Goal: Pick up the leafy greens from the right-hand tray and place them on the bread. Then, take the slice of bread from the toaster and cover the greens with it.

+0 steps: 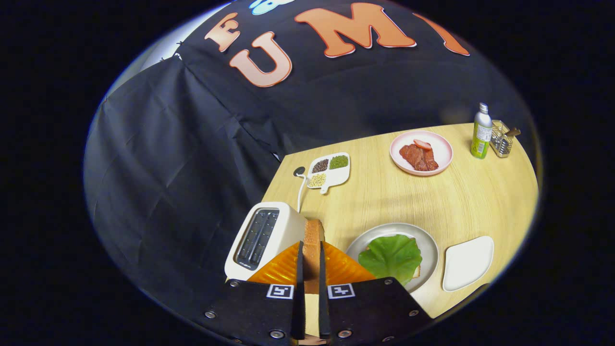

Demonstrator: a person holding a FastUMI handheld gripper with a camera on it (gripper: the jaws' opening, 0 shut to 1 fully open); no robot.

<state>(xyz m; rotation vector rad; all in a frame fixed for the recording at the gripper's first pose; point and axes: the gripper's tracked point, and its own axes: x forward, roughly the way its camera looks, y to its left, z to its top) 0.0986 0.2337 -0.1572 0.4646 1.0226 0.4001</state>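
Observation:
My gripper (311,250) is shut on a slice of bread (312,235), held on edge between the two fingers and lifted above the table. Just left of the fingers stands the white toaster (263,236) with its two slots bare. Just right of the fingers sits a grey plate (430,250) with a green leaf (391,257) lying over another slice of bread, of which only a corner (416,273) shows. Beyond the plate to the right lies a bare white tray (468,262).
Farther back on the wooden table (432,202) are a white divided dish of seeds (329,172), a pink plate with meat slices (421,153), a green bottle (481,131) and a wire holder (501,139). A white cable (301,187) runs behind the toaster. The table edge lies left of the toaster.

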